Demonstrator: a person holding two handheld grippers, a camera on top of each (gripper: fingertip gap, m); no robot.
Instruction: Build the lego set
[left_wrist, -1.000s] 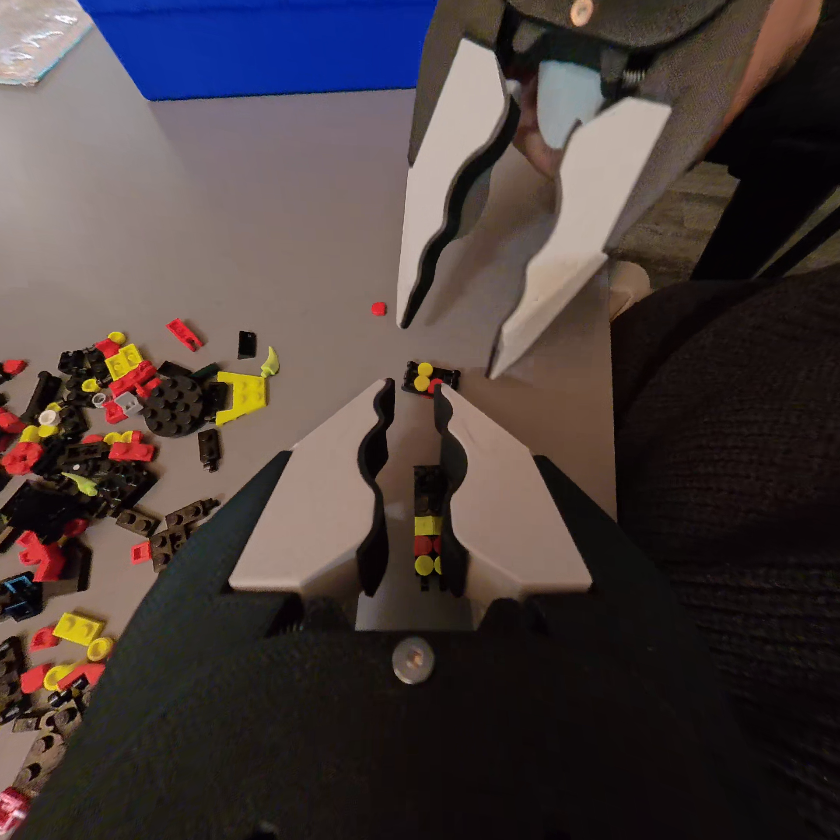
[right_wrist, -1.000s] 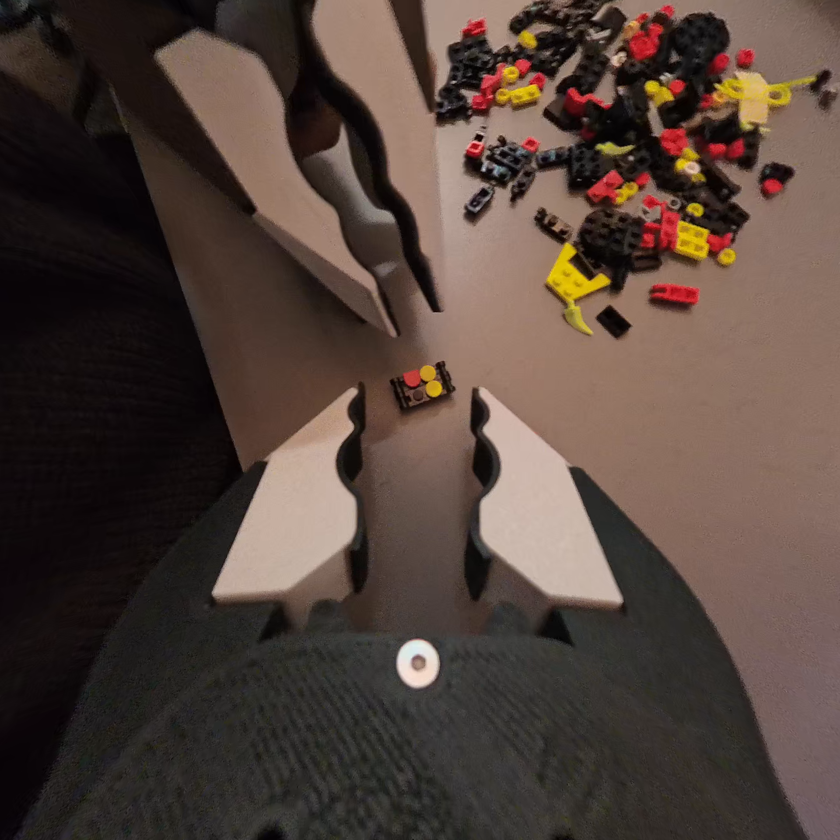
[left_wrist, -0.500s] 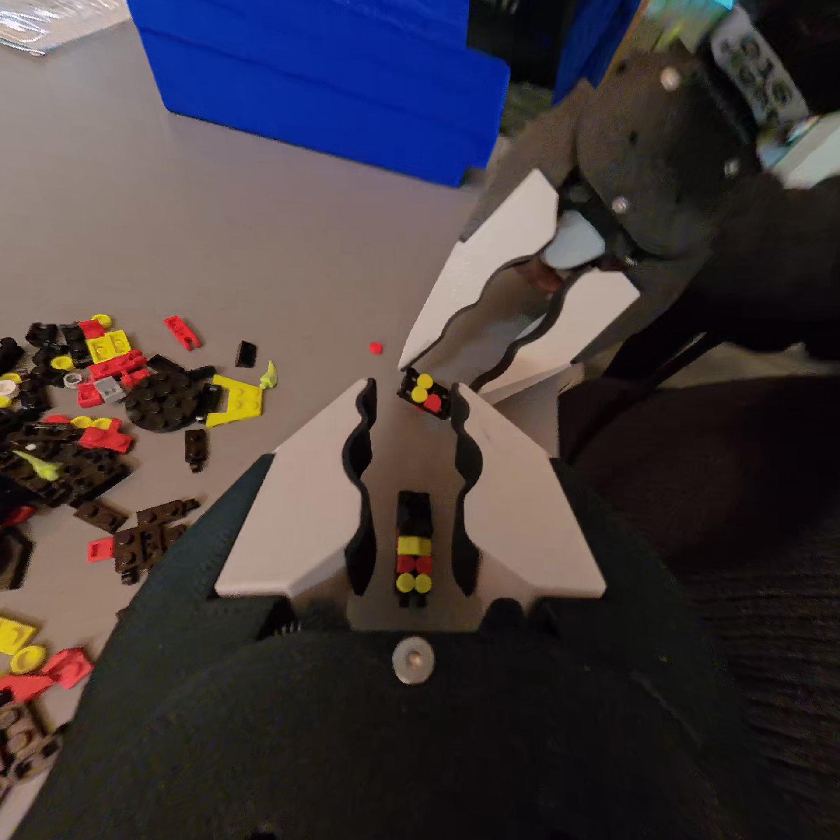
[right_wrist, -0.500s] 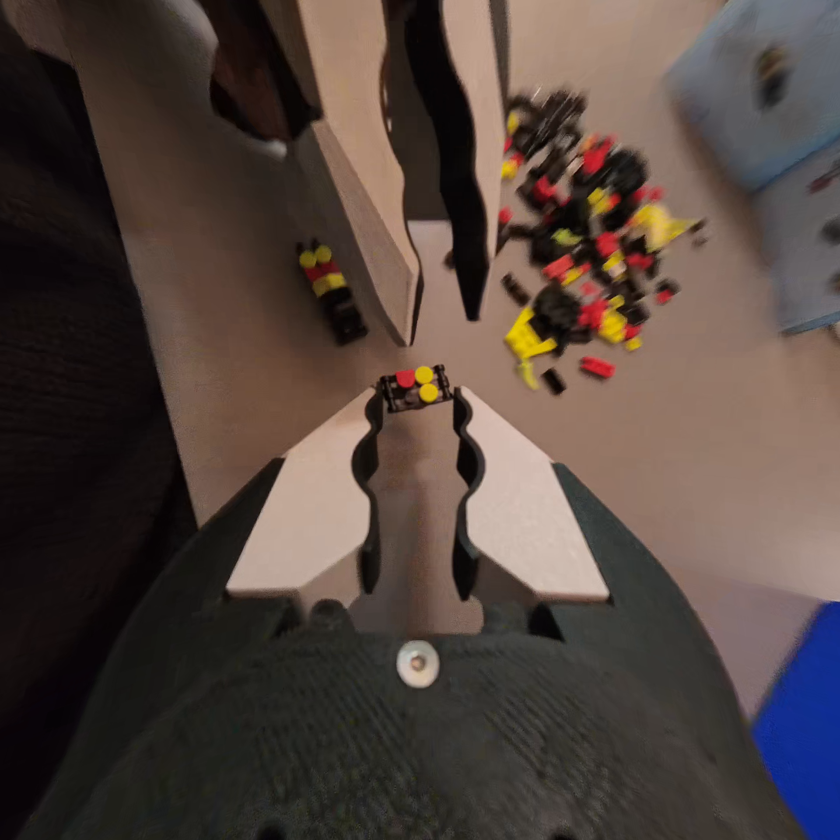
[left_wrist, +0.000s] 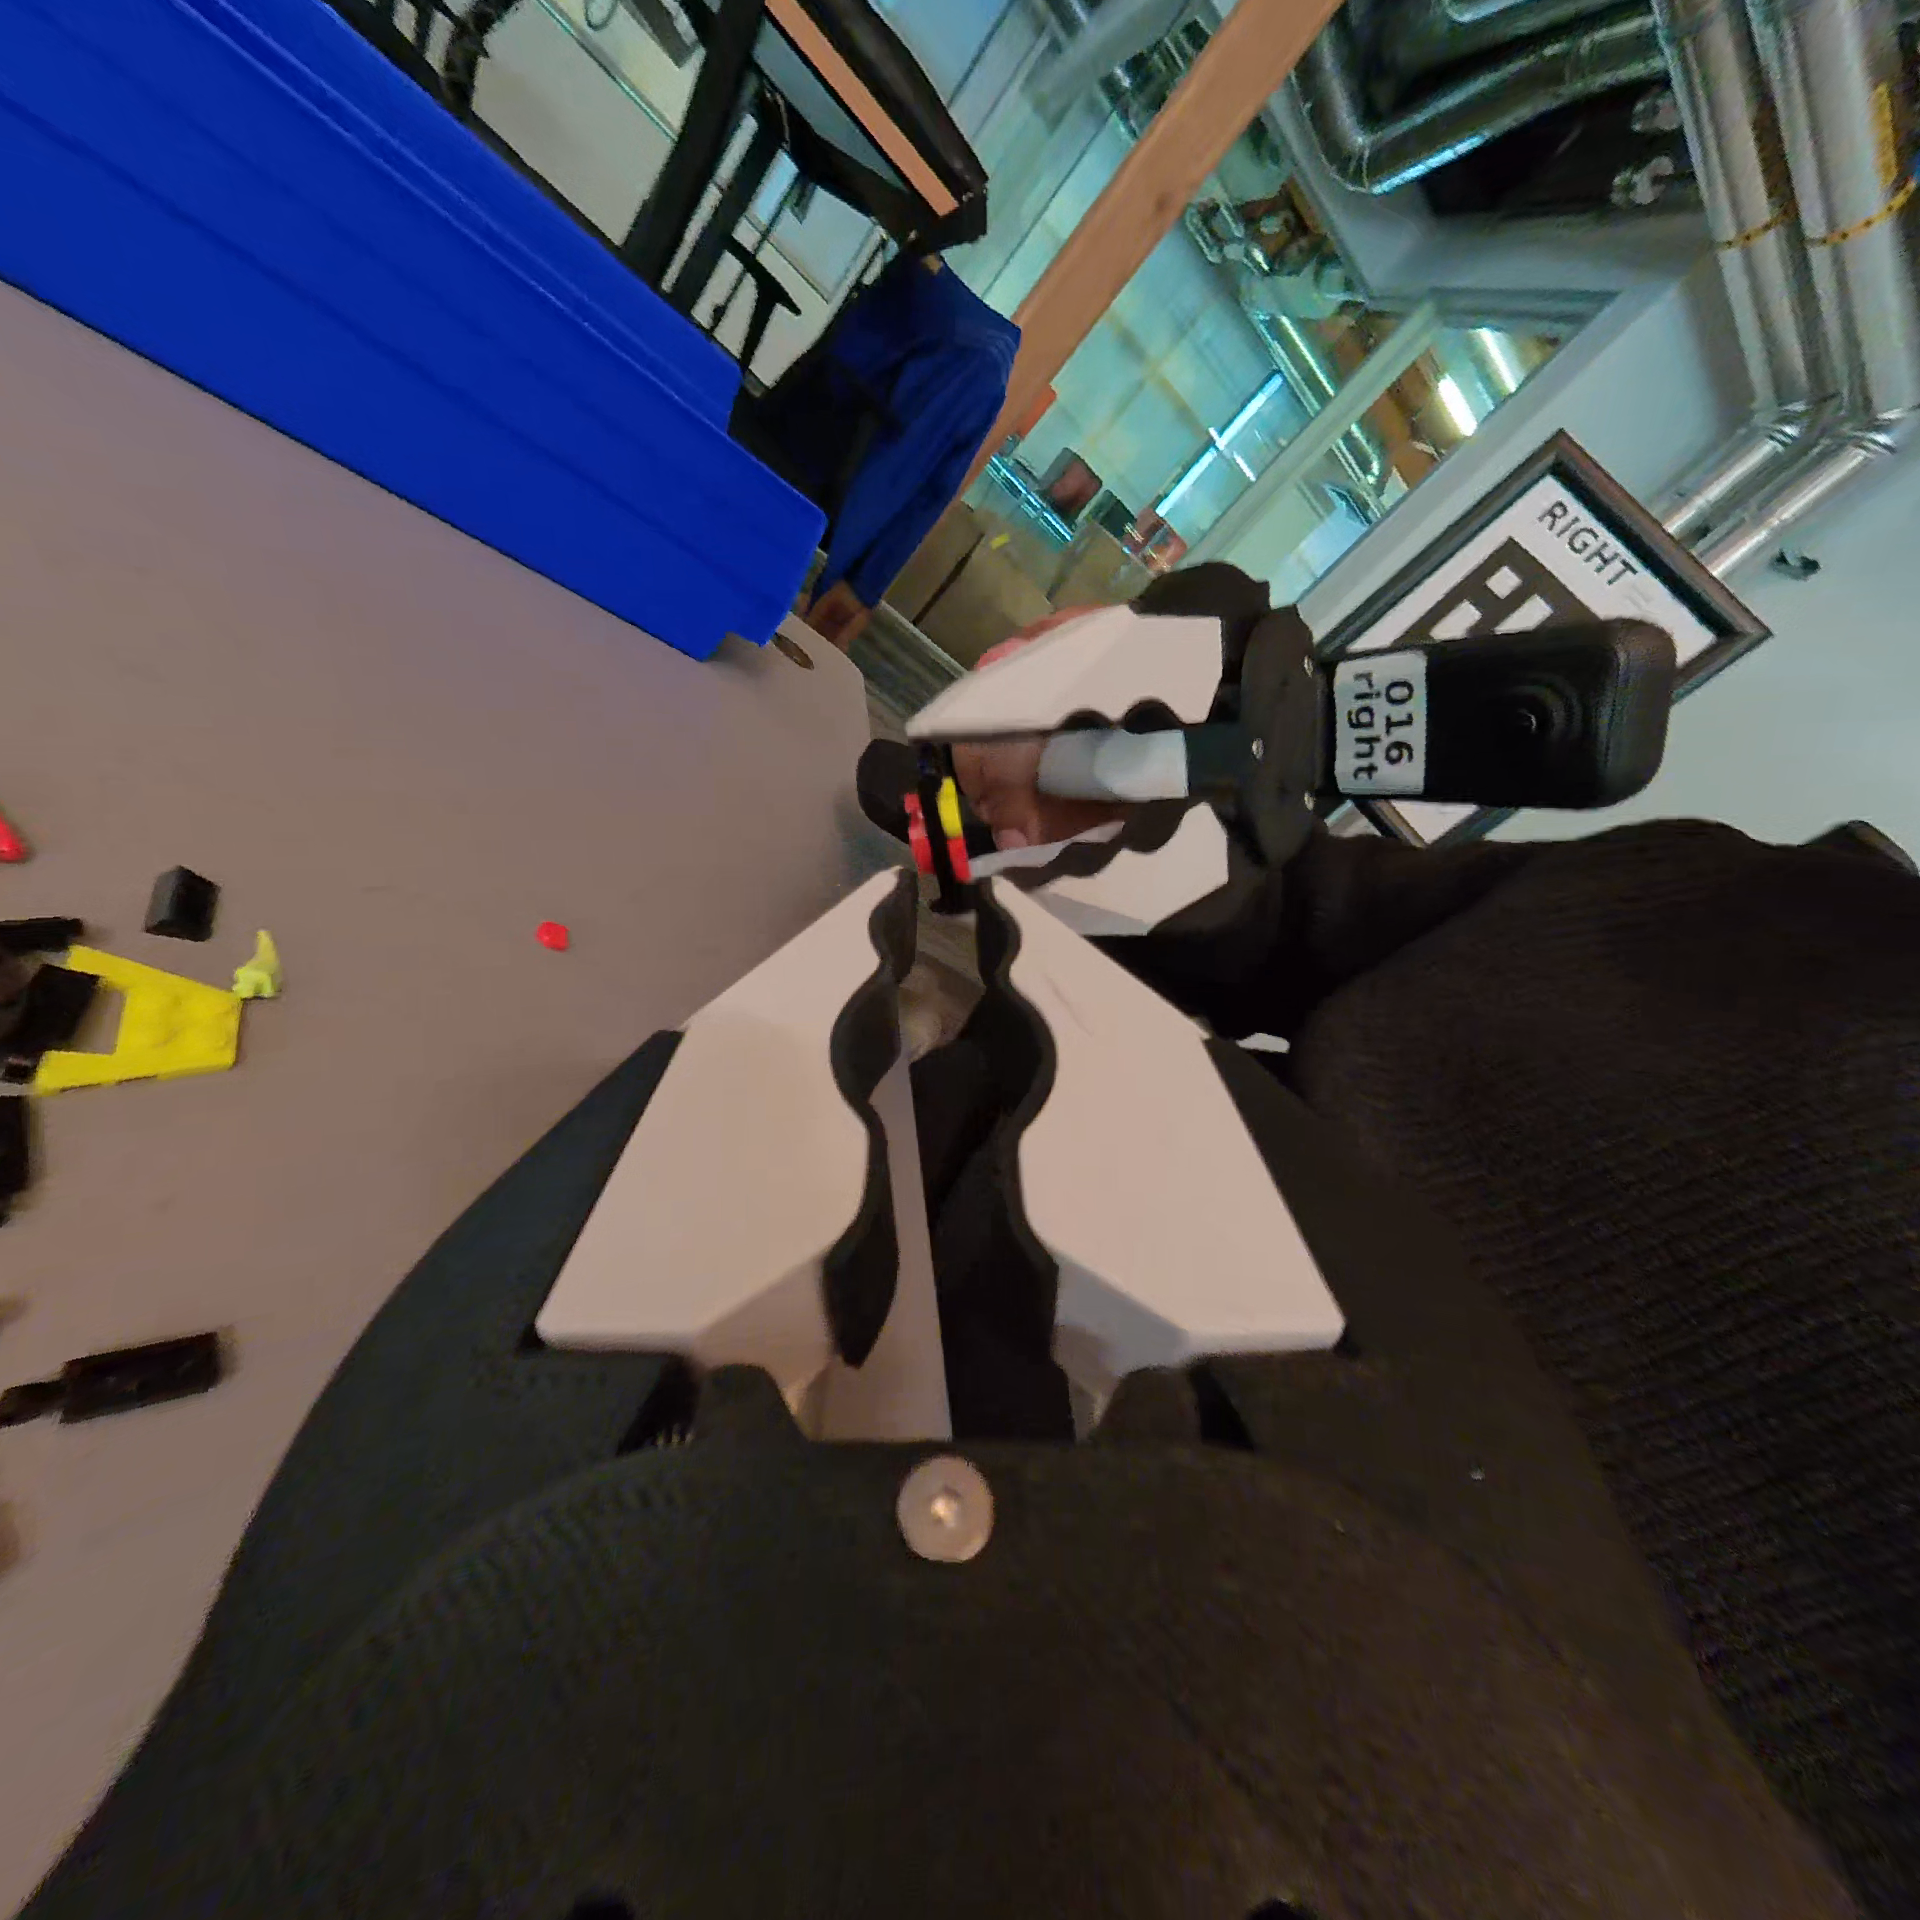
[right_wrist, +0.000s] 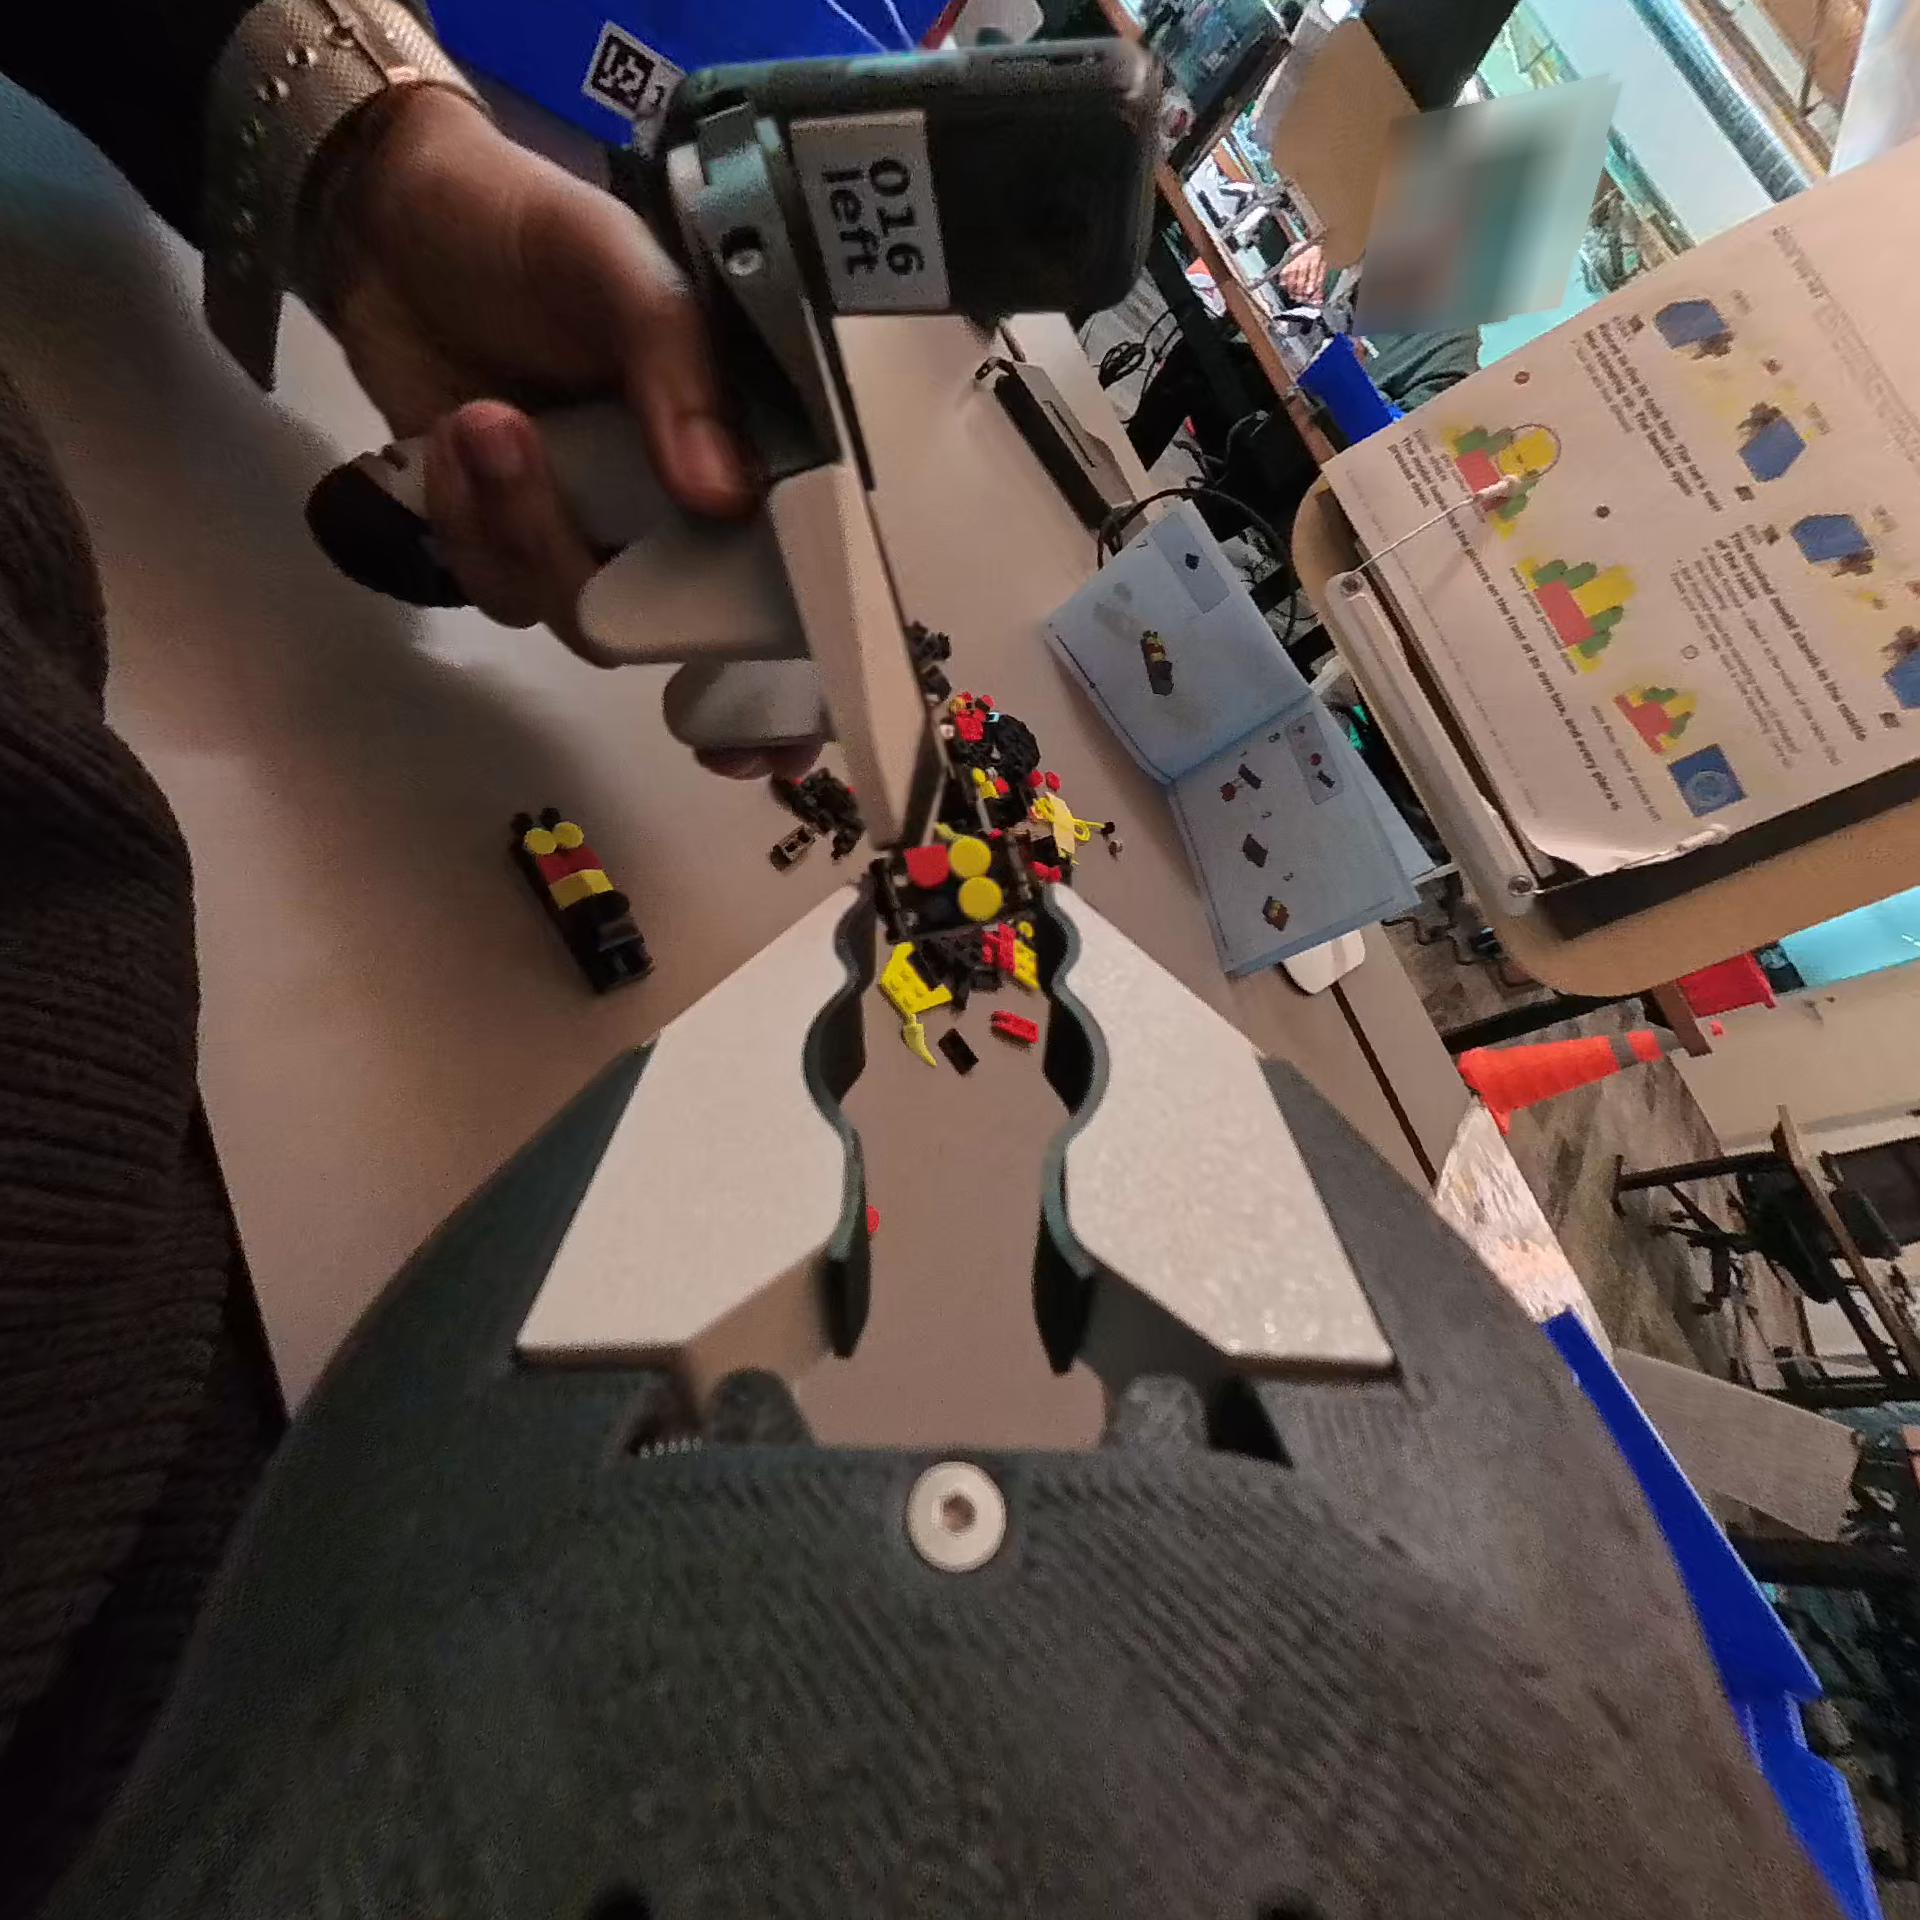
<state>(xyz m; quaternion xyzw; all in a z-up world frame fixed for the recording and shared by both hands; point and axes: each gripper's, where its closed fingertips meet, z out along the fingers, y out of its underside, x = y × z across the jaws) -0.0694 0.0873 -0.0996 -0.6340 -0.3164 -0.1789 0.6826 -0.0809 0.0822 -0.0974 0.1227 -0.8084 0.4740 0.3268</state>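
The grey table (right_wrist: 343, 790) is seen from much higher than a second ago: both grippers have been raised off it and tilted, so that the room behind is now in view. On the table, the pile of loose red, yellow and black bricks (right_wrist: 997, 790) and the open instruction booklet (right_wrist: 1226, 748) have been left where they lay. The longer black sub-assembly with yellow and red pieces (right_wrist: 577, 899), which lay between the left fingers half a second ago, is now left on the table, well apart from both grippers.

The small black plate with one red and two yellow round studs (right_wrist: 951, 883) has been lifted from the table and is clamped at the tips of the right gripper (right_wrist: 951, 914). In the left wrist view the same plate (left_wrist: 940, 831) is seen edge-on, just beyond the left gripper (left_wrist: 945, 914), whose fingers have been drawn close together at the tips; whether the plate's lower edge is pinched by them cannot be told. A regrip or mid-air hand-over appears to be under way, before the plate is joined to the longer assembly.
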